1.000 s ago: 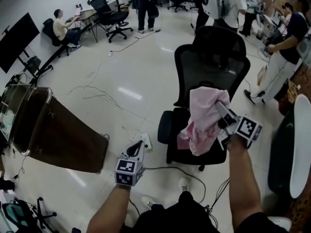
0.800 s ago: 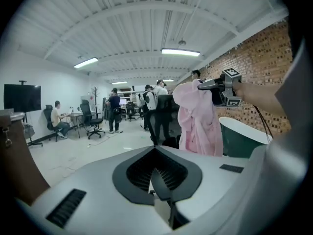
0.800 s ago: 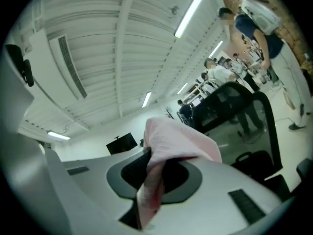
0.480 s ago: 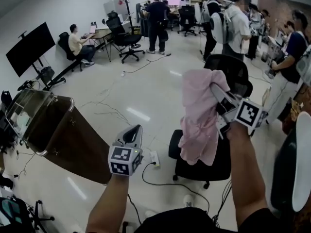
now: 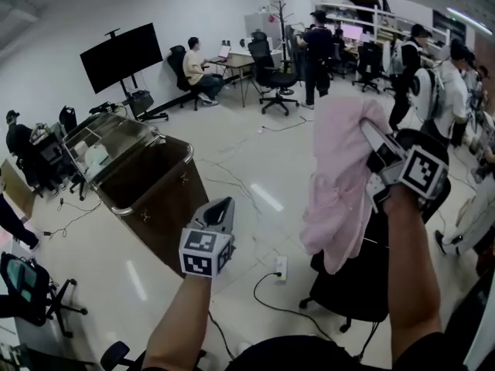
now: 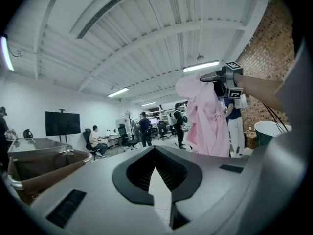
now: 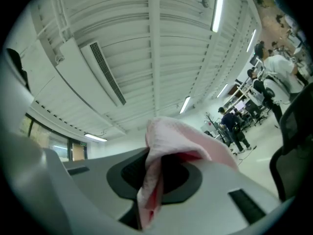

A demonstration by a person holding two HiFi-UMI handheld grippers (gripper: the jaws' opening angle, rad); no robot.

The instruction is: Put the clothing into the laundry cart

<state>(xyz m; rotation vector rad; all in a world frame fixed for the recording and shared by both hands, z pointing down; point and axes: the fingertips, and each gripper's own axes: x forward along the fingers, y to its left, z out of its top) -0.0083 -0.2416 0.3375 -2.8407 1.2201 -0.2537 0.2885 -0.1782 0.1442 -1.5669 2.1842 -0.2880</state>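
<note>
A pink garment [image 5: 339, 184] hangs from my right gripper [image 5: 373, 139], which is shut on its upper edge and held high at the right of the head view. In the right gripper view the pink cloth [image 7: 164, 133] bunches between the jaws of that gripper [image 7: 155, 168]. My left gripper [image 5: 221, 209] is lower and nearer the middle, shut with nothing in it; it points toward the laundry cart [image 5: 158, 207], a brown bin with a metal rim, to the left. In the left gripper view, beyond the left gripper [image 6: 155, 154], appear the garment [image 6: 208, 124], the right gripper [image 6: 221, 77] and the cart [image 6: 41, 163].
A black office chair [image 5: 352, 288] stands under the hanging garment. A power strip [image 5: 281, 267] and cable lie on the floor between chair and cart. Several people stand and sit at desks at the back; a wall screen [image 5: 120, 52] is beyond the cart.
The right gripper has lifted the pink garment up off the chair. The view has turned left, so the cart now sits closer to the middle.
</note>
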